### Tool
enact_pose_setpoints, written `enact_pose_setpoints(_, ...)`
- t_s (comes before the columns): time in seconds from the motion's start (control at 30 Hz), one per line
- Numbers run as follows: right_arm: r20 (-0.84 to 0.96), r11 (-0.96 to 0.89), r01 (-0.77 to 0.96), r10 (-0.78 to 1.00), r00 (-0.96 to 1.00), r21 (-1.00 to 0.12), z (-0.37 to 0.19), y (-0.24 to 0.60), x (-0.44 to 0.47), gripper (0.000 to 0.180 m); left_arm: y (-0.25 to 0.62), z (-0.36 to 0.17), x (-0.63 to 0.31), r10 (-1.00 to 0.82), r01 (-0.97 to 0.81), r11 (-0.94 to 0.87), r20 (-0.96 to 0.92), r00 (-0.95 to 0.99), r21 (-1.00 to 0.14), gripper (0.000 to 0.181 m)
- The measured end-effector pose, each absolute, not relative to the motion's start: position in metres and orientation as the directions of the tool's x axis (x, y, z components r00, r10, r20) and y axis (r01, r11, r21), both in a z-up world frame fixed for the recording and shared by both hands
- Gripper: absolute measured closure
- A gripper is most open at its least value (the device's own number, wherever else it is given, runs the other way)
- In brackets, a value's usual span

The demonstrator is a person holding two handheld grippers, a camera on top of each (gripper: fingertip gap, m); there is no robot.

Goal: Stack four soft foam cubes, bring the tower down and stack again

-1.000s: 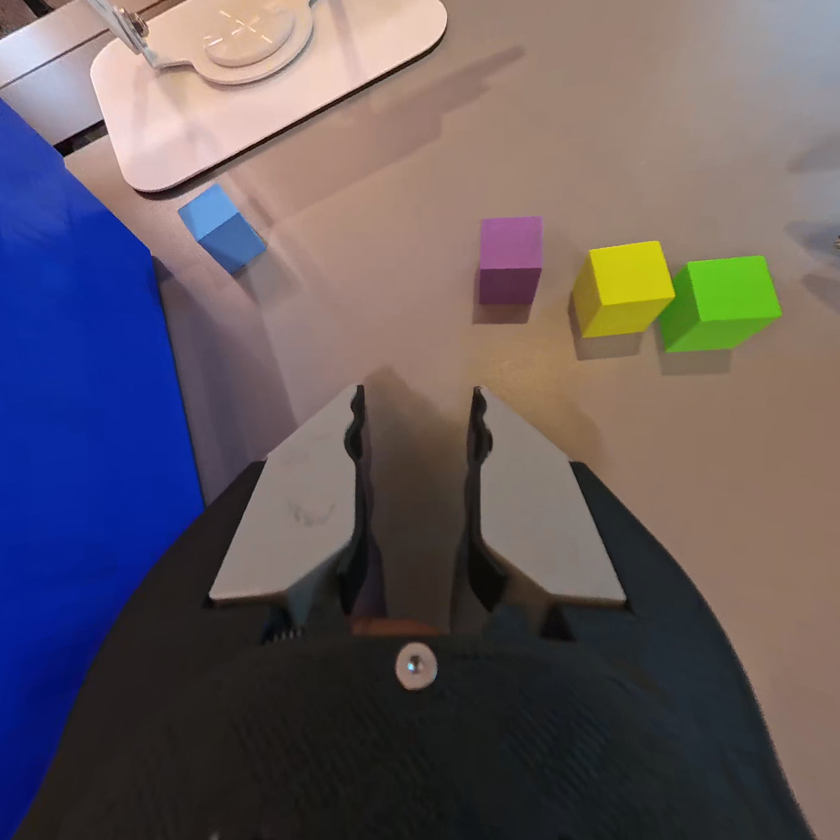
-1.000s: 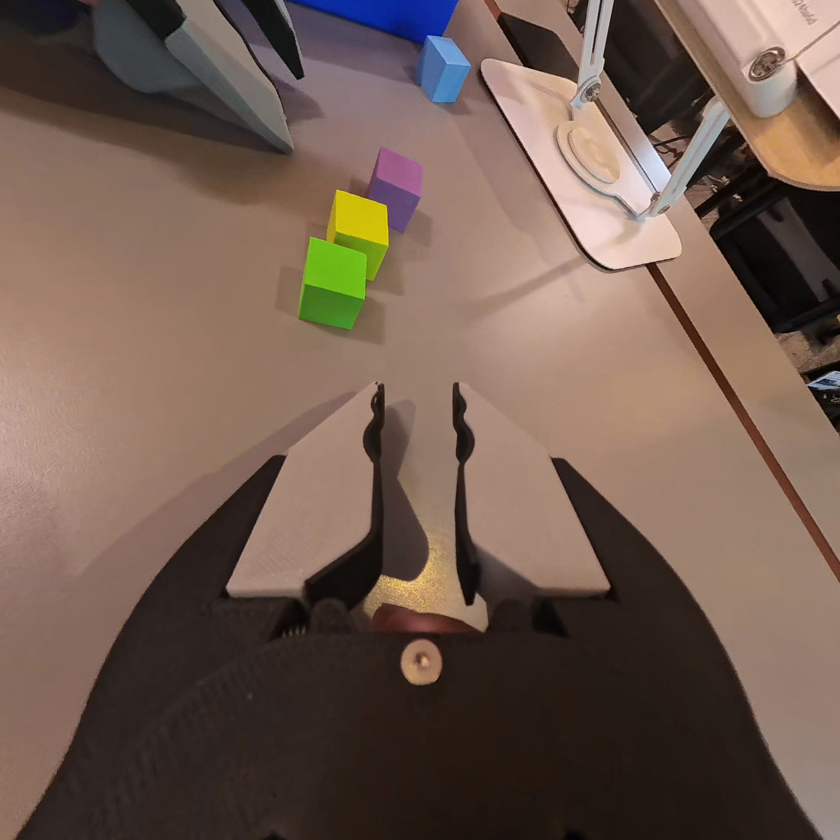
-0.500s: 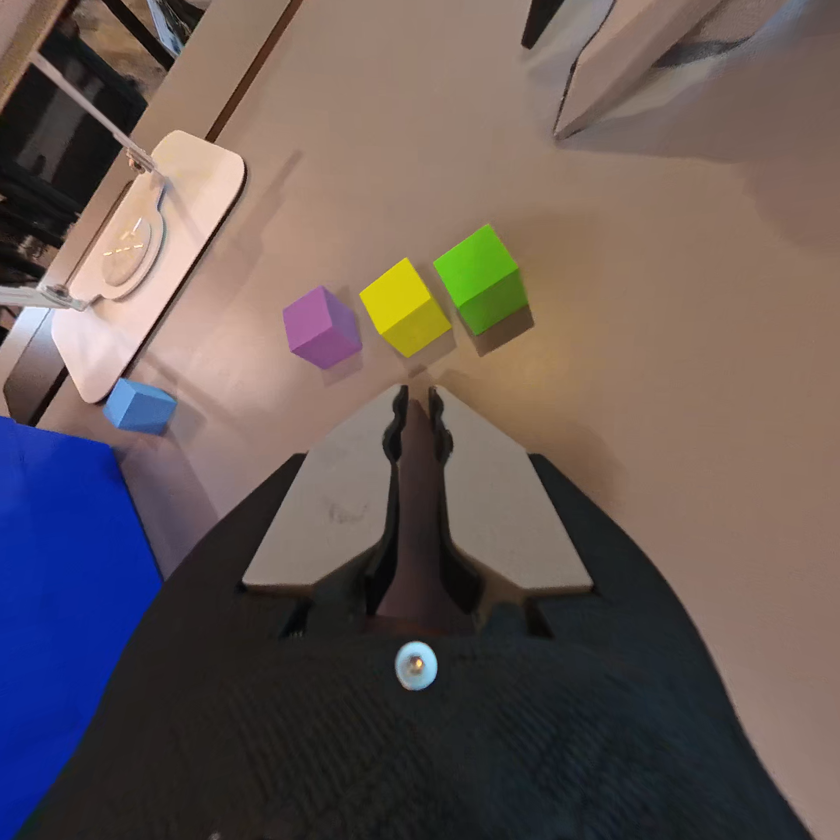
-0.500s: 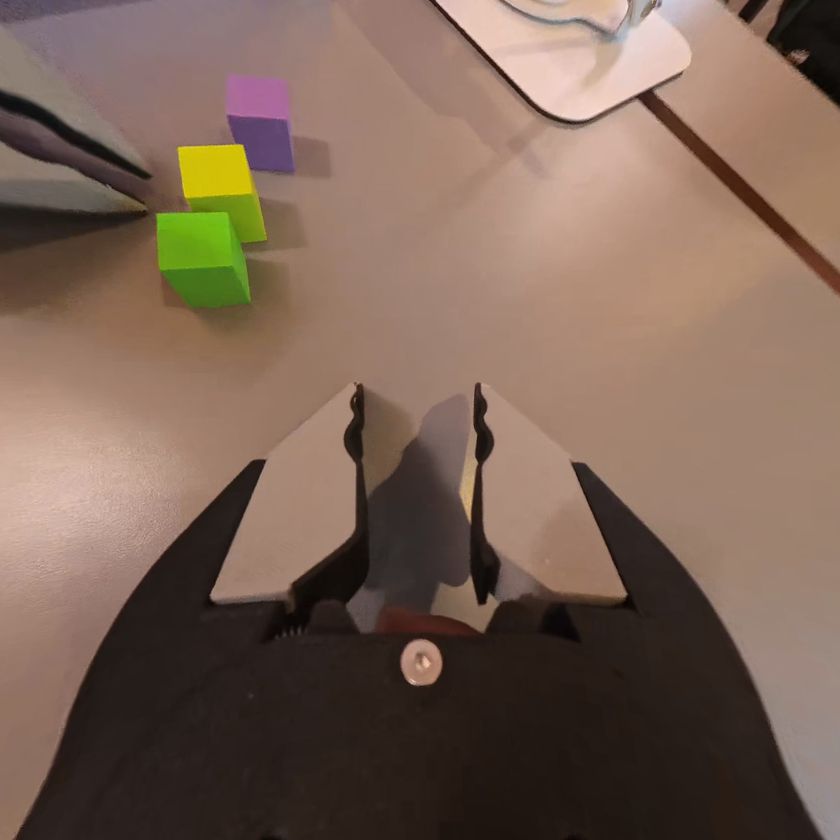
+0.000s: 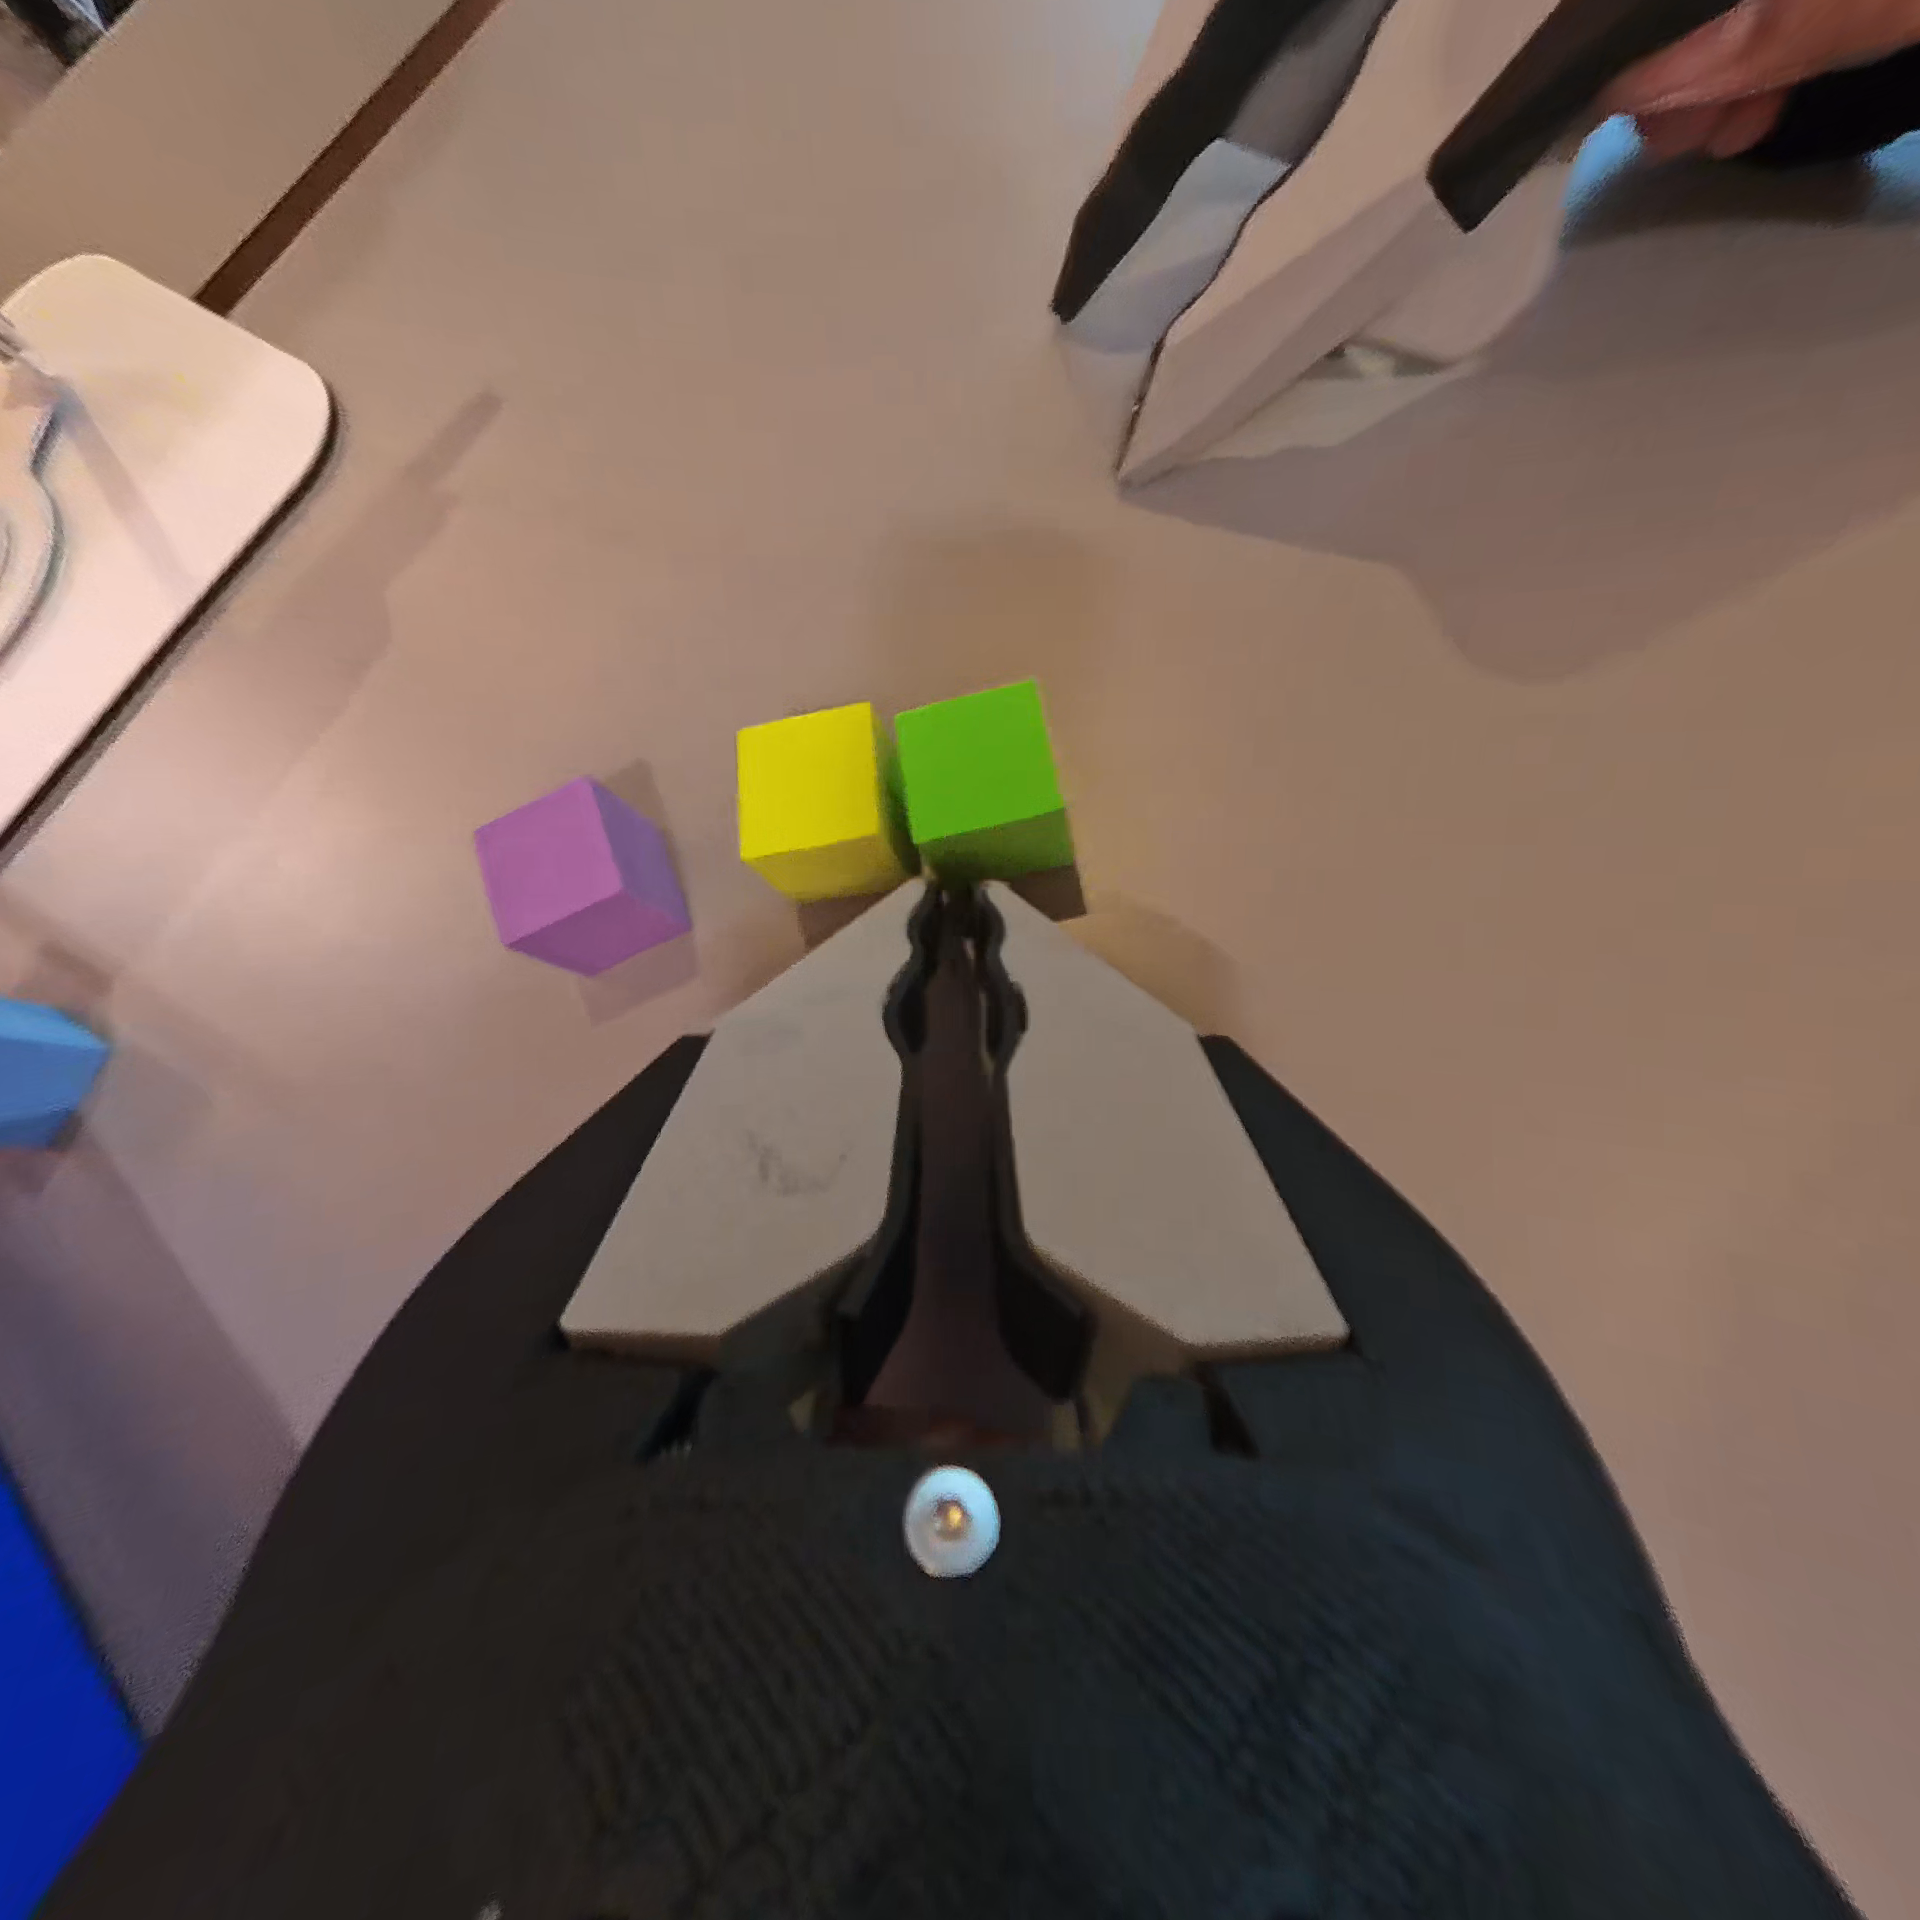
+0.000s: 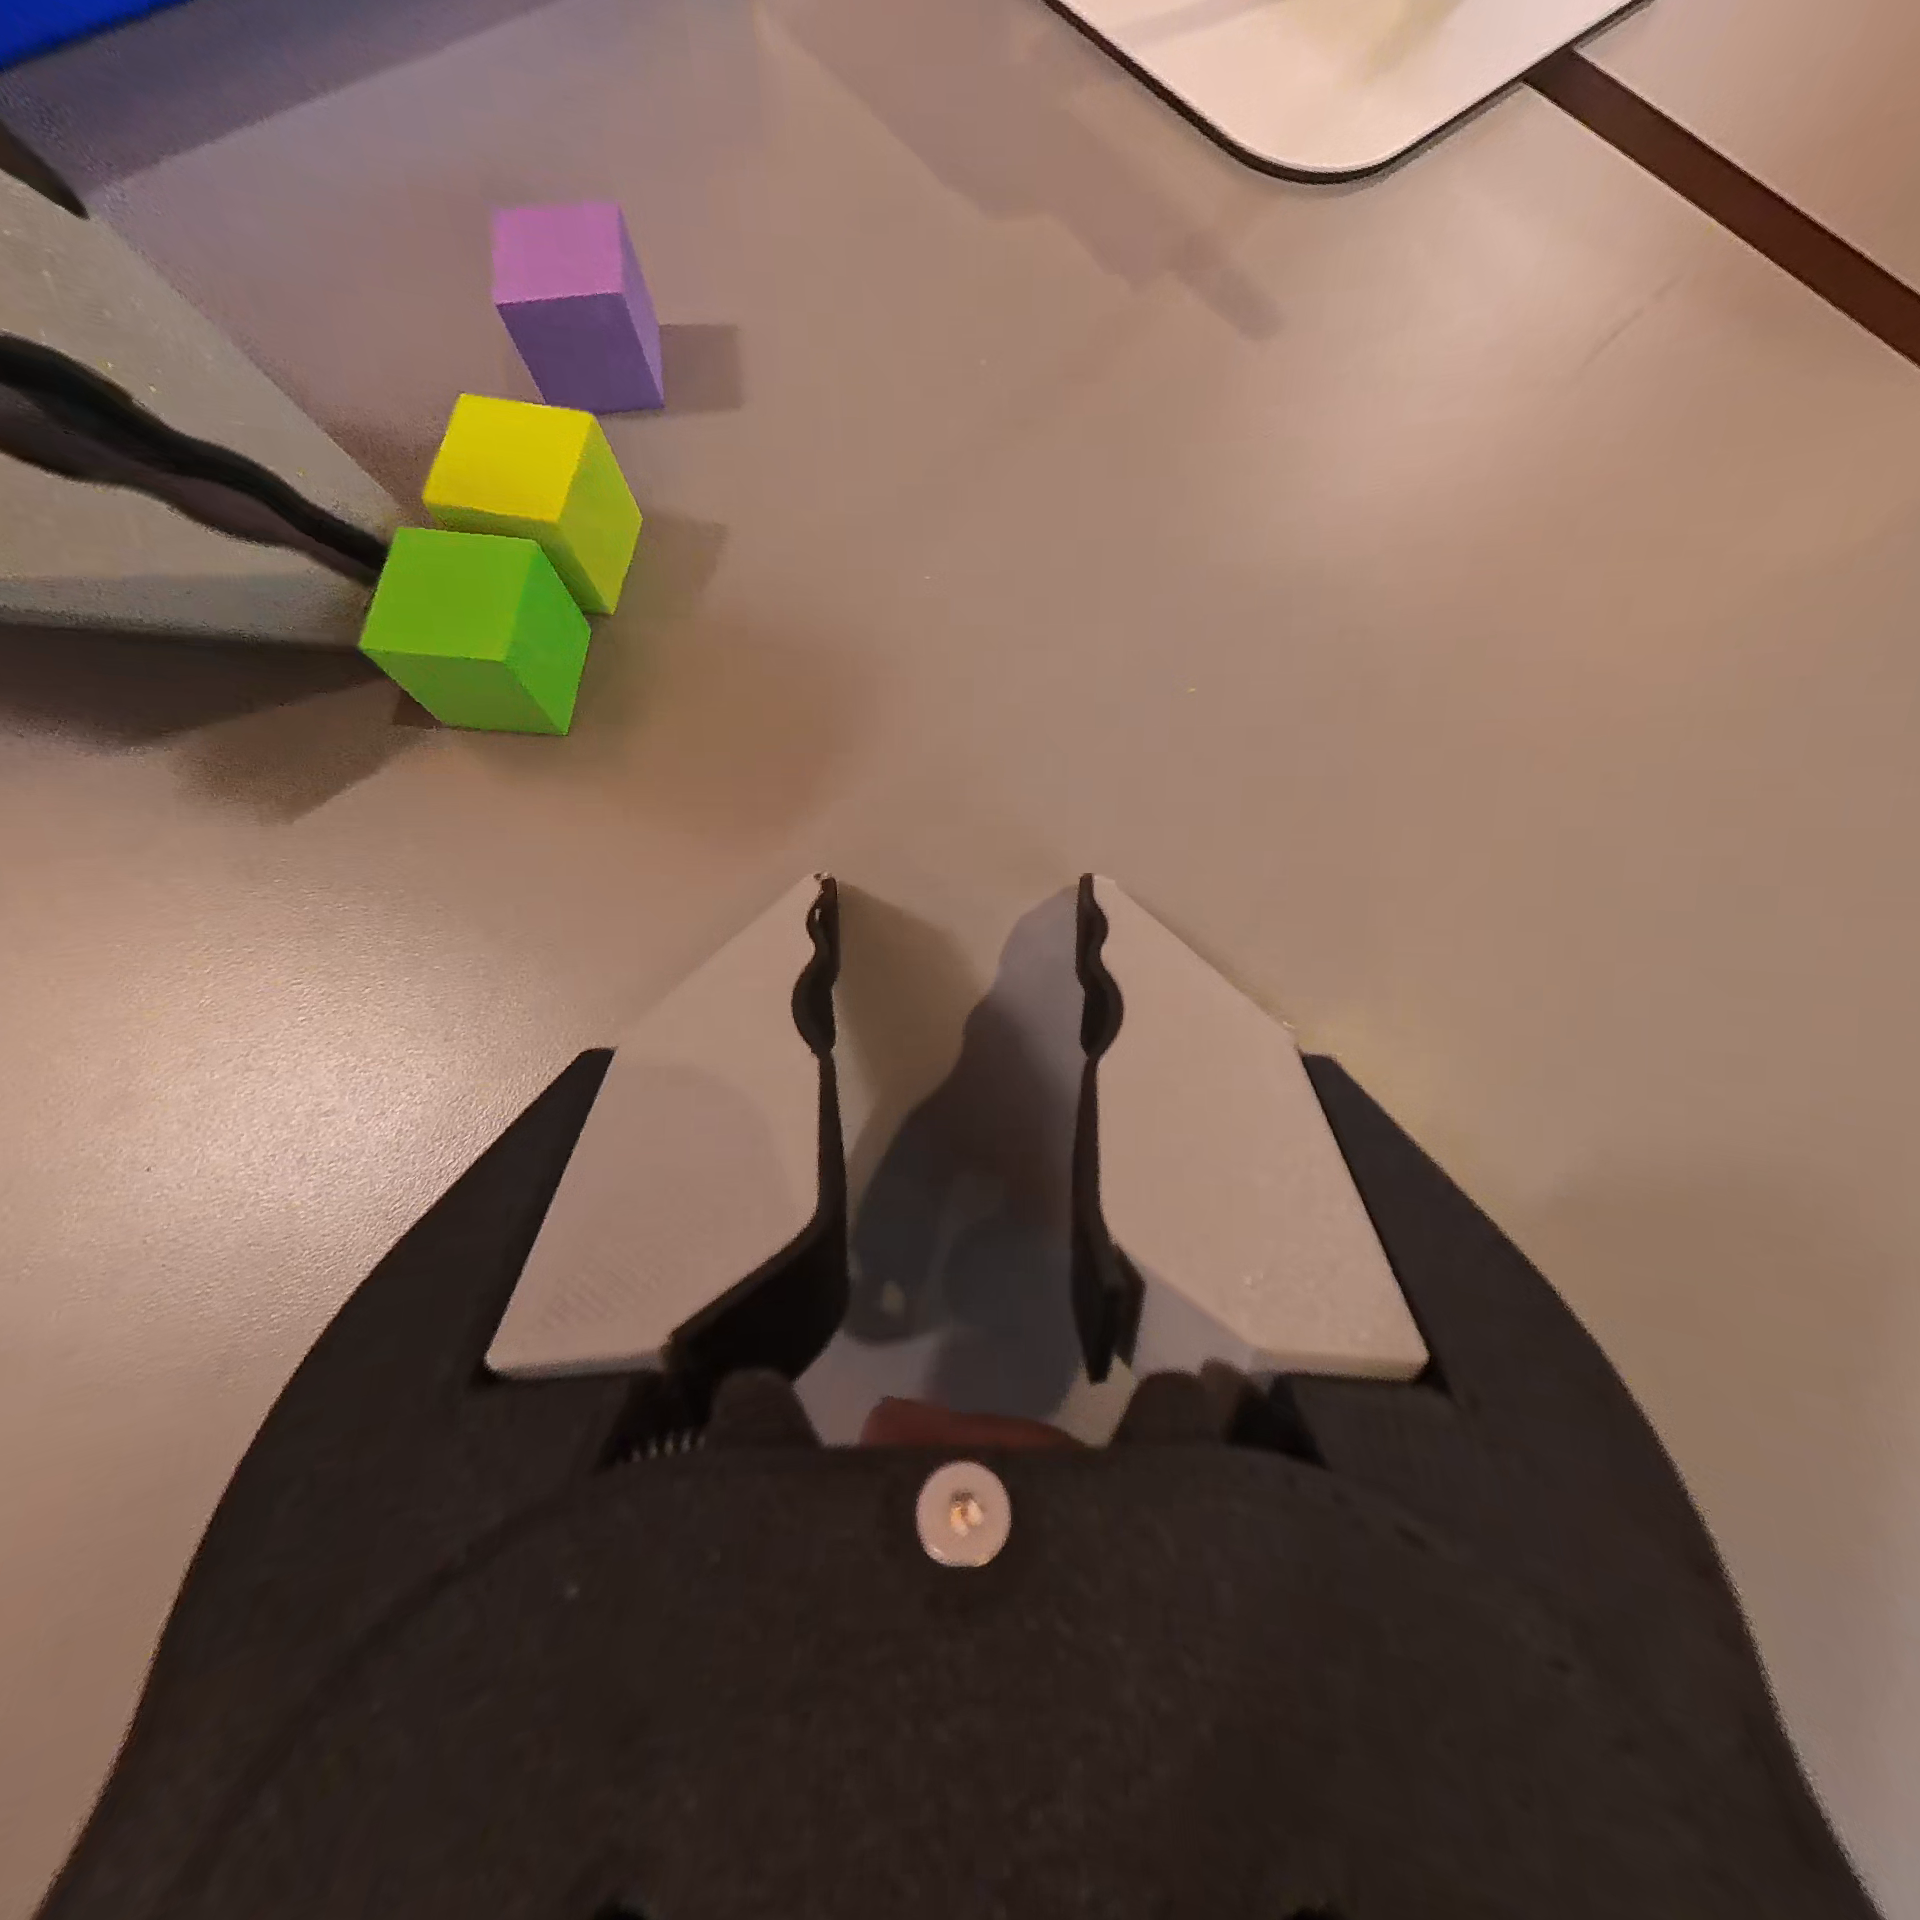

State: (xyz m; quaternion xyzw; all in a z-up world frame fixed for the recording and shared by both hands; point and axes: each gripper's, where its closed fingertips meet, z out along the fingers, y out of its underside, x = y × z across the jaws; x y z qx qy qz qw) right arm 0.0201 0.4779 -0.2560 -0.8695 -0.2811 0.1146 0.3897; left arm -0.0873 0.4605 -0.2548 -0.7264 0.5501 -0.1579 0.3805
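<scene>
Left gripper had swung in and pinched nearly closed, tips touching the green cube beside the yellow cube, apparently nudging; right gripper stayed spread, empty; 0 stacked.

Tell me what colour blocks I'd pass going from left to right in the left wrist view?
blue cube at the left edge → purple cube → yellow cube → green cube, right beside the yellow one.
</scene>
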Motion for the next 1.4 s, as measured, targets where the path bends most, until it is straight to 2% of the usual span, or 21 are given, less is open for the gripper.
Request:
enact_pose_setpoints(0.17, 0.034, -0.531, 0.409, 0.580, 0.814, -0.743, -0.256, 0.478, 0.020, 0.136, 0.437, -0.253, -0.083, -0.947, -0.658, -0.114, -0.119, 0.300, -0.745, 0.143)
enact_pose_setpoints(0.33, 0.042, -0.526, 0.414, 0.581, 0.813, -0.743, -0.256, 0.478, 0.020, 0.136, 0.446, -0.254, -0.085, -0.930, -0.640, -0.190, -0.072, 0.361, -0.745, 0.126)
enact_pose_setpoints(0.47, 0.034, -0.528, 0.412, 0.584, 0.811, -0.743, -0.256, 0.477, 0.019, 0.137, 0.445, -0.256, -0.073, -0.925, -0.617, -0.266, 0.016, 0.379, -0.741, 0.130)
enact_pose_setpoints(0.57, 0.032, -0.530, 0.411, 0.584, 0.811, -0.742, -0.256, 0.479, 0.021, 0.134, 0.436, -0.254, -0.059, -0.939, -0.619, -0.242, 0.019, 0.344, -0.747, 0.138)
enact_pose_setpoints(0.7, 0.075, -0.525, 0.415, 0.550, 0.831, -0.744, -0.255, 0.486, 0.040, 0.133, 0.454, -0.242, -0.070, -0.896, -0.569, -0.219, -0.068, 0.440, -0.792, 0.138)
enact_pose_setpoints(0.8, 0.029, -0.555, 0.377, 0.535, 0.845, -0.741, -0.256, 0.488, 0.050, 0.133, 0.486, -0.236, -0.102, -0.810, -0.546, -0.237, -0.146, 0.567, -0.803, 0.138)
enact_pose_setpoints(1.03, 0.060, -0.532, 0.405, 0.550, 0.833, -0.743, -0.255, 0.486, 0.048, 0.137, 0.509, -0.230, -0.132, -0.727, -0.425, -0.350, -0.044, 0.685, -0.835, 0.132)
enact_pose_setpoints(1.4, 0.070, -0.528, 0.409, 0.548, 0.834, -0.744, -0.255, 0.486, 0.048, 0.138, 0.542, -0.250, -0.121, -0.692, -0.552, -0.368, -0.176, 0.700, -0.748, 0.131)
